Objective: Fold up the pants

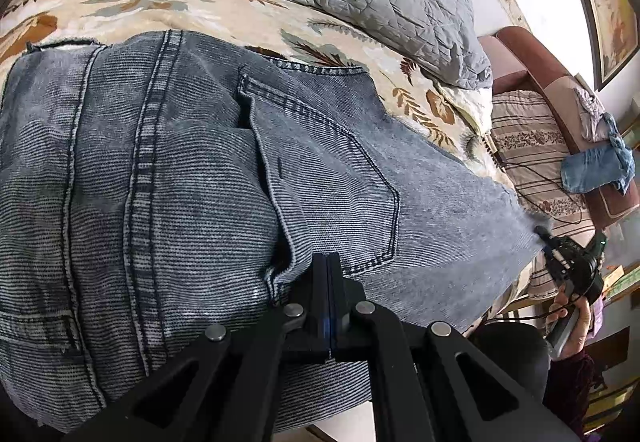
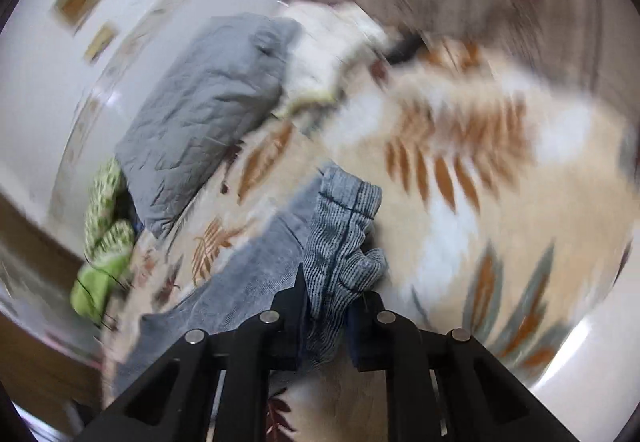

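left tongs (image 1: 329, 270): pressed together at the jeans (image 1: 180, 182) waist, near edge
right tongs (image 2: 330, 306): clamped on the leg hem (image 2: 344, 226)
axis: jeans run left-right across bed (image 1: 120, 6); hem end's on the right

Layout around the pants (image 1: 160, 170) on the bed (image 1: 132, 2).

The pants lie spread on the bed, directly before the left gripper (image 1: 330, 274), whose closed tips touch the cloth just below the back pocket (image 1: 336, 186). Beyond the pants, toward the wall, a pillow (image 1: 384, 2) rests on the bed. Right of the pants, past the bed's edge, stands a sofa (image 1: 536, 70) with a cushion (image 1: 532, 146) leaning on it. In the right wrist view, a bunched end of the pants (image 2: 340, 242) sits between the right gripper (image 2: 330, 306) fingers, the pillow (image 2: 208, 102) beyond and to the left.
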Demonstrator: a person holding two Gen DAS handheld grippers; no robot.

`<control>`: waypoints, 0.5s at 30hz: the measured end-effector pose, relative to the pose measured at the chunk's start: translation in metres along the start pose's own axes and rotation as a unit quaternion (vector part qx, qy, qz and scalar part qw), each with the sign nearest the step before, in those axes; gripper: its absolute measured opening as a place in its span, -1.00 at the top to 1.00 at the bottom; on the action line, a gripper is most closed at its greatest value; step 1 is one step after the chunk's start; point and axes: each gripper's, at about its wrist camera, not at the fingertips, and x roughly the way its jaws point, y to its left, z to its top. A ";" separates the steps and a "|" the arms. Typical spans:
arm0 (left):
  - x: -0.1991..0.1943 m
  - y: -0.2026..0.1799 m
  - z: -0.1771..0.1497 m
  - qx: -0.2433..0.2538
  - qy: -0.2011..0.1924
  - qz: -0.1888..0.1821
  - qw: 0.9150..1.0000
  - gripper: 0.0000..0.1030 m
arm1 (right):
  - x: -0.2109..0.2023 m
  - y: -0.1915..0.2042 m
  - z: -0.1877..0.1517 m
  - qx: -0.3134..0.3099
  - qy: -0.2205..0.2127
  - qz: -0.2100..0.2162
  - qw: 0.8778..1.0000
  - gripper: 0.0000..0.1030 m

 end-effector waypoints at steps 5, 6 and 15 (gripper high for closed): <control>-0.001 0.000 -0.002 0.007 0.004 -0.003 1.000 0.96 | -0.006 0.011 -0.015 -0.088 -0.009 -0.063 0.994 0.70; -0.001 0.002 -0.002 0.004 0.006 -0.007 1.000 0.96 | -0.001 0.003 -0.020 -0.080 0.009 -0.069 0.994 0.70; 0.000 0.008 0.000 -0.013 0.015 -0.025 0.999 0.96 | -0.012 -0.068 -0.007 0.080 0.072 -0.087 0.990 0.04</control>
